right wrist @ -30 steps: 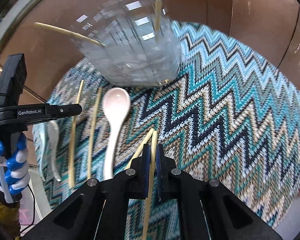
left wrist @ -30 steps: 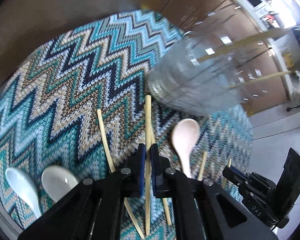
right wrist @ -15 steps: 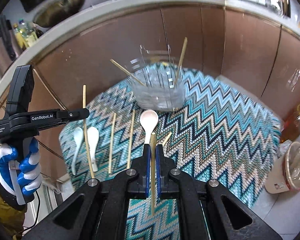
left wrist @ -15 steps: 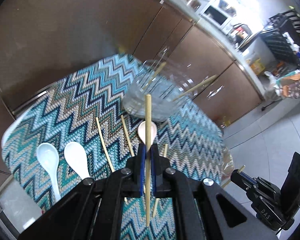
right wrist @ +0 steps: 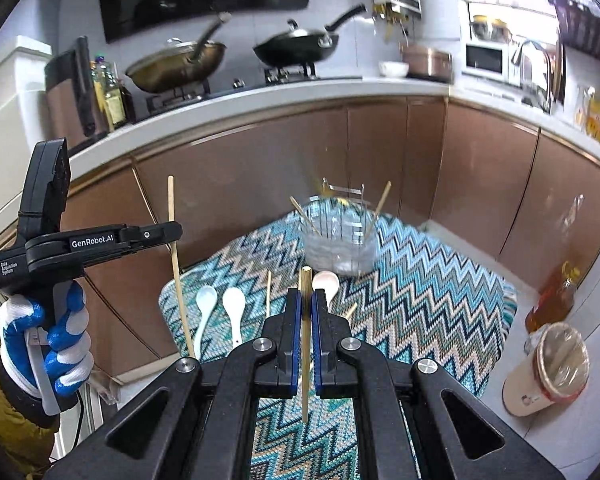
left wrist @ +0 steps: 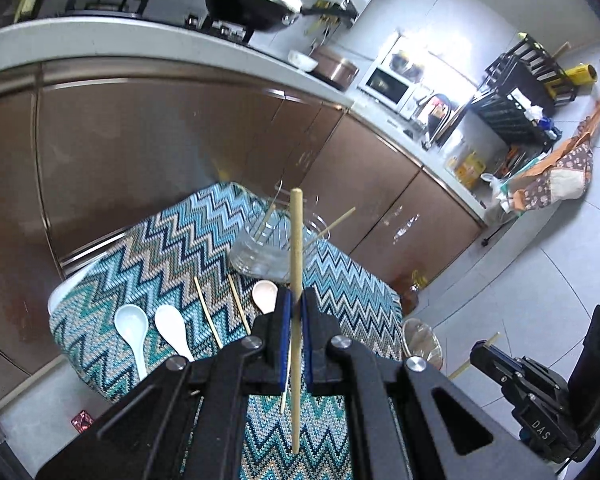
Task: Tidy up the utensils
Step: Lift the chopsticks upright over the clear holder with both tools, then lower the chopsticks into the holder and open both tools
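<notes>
My left gripper (left wrist: 295,300) is shut on a wooden chopstick (left wrist: 296,240) and holds it upright, high above the table. My right gripper (right wrist: 306,300) is shut on another chopstick (right wrist: 306,280). The left gripper and its chopstick (right wrist: 176,264) also show in the right wrist view. A clear glass holder (left wrist: 276,248) (right wrist: 340,244) with two chopsticks in it stands at the far side of the zigzag cloth (left wrist: 160,264). Two white spoons (left wrist: 156,332) (right wrist: 220,312), a pinkish spoon (left wrist: 265,296) (right wrist: 326,282) and loose chopsticks (left wrist: 208,312) lie on the cloth.
Brown kitchen cabinets (right wrist: 260,184) run behind the table. A bottle of oil (right wrist: 556,292) and a paper bin (right wrist: 552,372) stand on the floor to the right. The right gripper's body (left wrist: 540,400) shows low at the right of the left wrist view.
Both grippers have risen and pulled back from the cloth, each carrying its chopstick. The table and holder now look much smaller and farther below.
</notes>
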{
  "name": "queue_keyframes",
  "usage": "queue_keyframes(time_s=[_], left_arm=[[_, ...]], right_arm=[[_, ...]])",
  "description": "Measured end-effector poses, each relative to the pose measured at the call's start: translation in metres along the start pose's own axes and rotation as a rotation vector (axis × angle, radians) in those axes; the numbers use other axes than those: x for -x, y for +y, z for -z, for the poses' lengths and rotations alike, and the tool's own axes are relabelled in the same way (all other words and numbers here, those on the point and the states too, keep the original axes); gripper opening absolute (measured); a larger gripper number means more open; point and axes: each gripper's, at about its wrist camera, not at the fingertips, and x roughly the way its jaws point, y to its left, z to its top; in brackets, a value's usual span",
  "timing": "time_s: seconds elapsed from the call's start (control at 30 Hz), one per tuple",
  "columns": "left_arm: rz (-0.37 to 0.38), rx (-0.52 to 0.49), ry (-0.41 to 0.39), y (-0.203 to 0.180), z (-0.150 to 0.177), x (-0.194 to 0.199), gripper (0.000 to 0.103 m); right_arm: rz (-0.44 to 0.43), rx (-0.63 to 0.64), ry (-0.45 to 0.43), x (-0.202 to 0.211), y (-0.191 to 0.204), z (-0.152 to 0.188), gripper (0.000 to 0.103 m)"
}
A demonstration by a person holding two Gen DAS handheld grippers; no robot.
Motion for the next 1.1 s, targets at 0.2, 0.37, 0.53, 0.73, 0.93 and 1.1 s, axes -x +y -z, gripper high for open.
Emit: queue_keyframes(time_s=[0.2,0.37,0.53,0.73,0.93,1.1], left_arm=[[-0.001,-0.001,-0.025,0.001,-0.005,0.000,0.005],[-0.024,-0.038,-0.054,-0.009,-0.020,-0.015,0.005],[-0.032,-0.069,-0.108,-0.022,-0.058,-0.044,0.005],[-0.050,-0.073,-0.178,-0.029,-0.108,-0.092,0.005],[-0.111,-0.102,-0.284,-0.035,-0.138,-0.152,0.005],[-0.181,-0.134,-0.343,-0.035,-0.135,-0.198,0.005]], right_arm=[[-0.004,0.010,-0.051,0.006,0.006,-0.009,0.005],[-0.022,0.004,-0.097,-0.001,-0.001,-0.023,0.005],[-0.038,-0.004,-0.169,-0.021,-0.019,-0.060,0.005],[-0.058,0.002,-0.281,-0.053,-0.038,-0.115,0.005],[-0.015,0.015,-0.363,-0.107,-0.060,-0.149,0.005],[0.001,0.024,-0.323,-0.165,-0.075,-0.146,0.005]])
